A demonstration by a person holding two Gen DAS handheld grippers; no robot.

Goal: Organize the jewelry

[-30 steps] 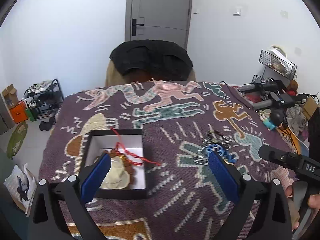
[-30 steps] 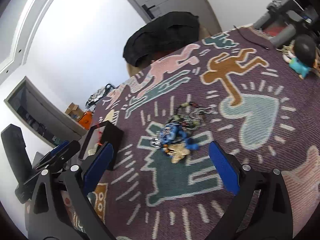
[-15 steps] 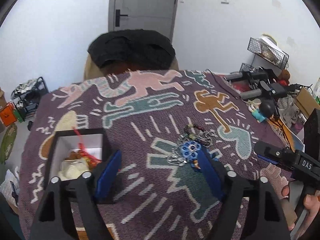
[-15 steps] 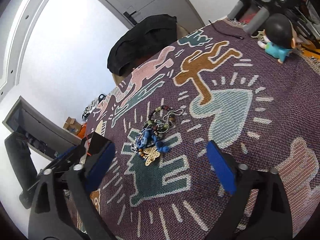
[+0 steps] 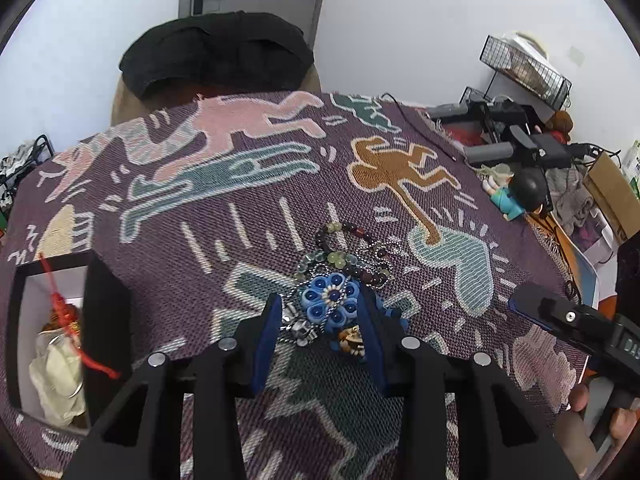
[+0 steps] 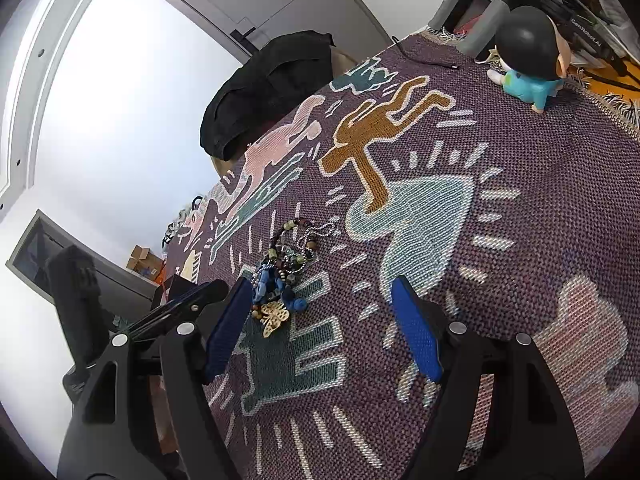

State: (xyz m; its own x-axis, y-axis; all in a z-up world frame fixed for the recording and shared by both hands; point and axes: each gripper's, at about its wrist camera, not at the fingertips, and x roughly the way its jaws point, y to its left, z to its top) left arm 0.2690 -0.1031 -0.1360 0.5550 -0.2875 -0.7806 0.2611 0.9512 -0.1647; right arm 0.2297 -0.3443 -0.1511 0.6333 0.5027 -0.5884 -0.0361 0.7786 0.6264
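Note:
A pile of jewelry lies mid-table on the patterned cloth: a blue flower-shaped bead piece [image 5: 330, 304], dark bead bracelets [image 5: 352, 248], a silver chain and a gold butterfly charm [image 6: 275, 316]. My left gripper [image 5: 320, 320] is partly closed, its blue pads on either side of the blue flower piece, close to it but not clearly pressing it. A black jewelry box [image 5: 60, 328] at the left holds a red cord, brown beads and a cream pouch. My right gripper [image 6: 320, 312] is open and empty, just right of the pile; it also shows in the left wrist view [image 5: 560, 316].
A doll with a black head [image 6: 528, 52] sits at the table's far right. Black equipment [image 5: 516, 140] and a wire basket [image 5: 524, 68] stand behind it. A chair with a black garment [image 5: 216, 52] stands at the far edge.
My left gripper has moved right from the box to the jewelry pile and narrowed around the blue flower piece. My right gripper has drifted closer to the table and pile.

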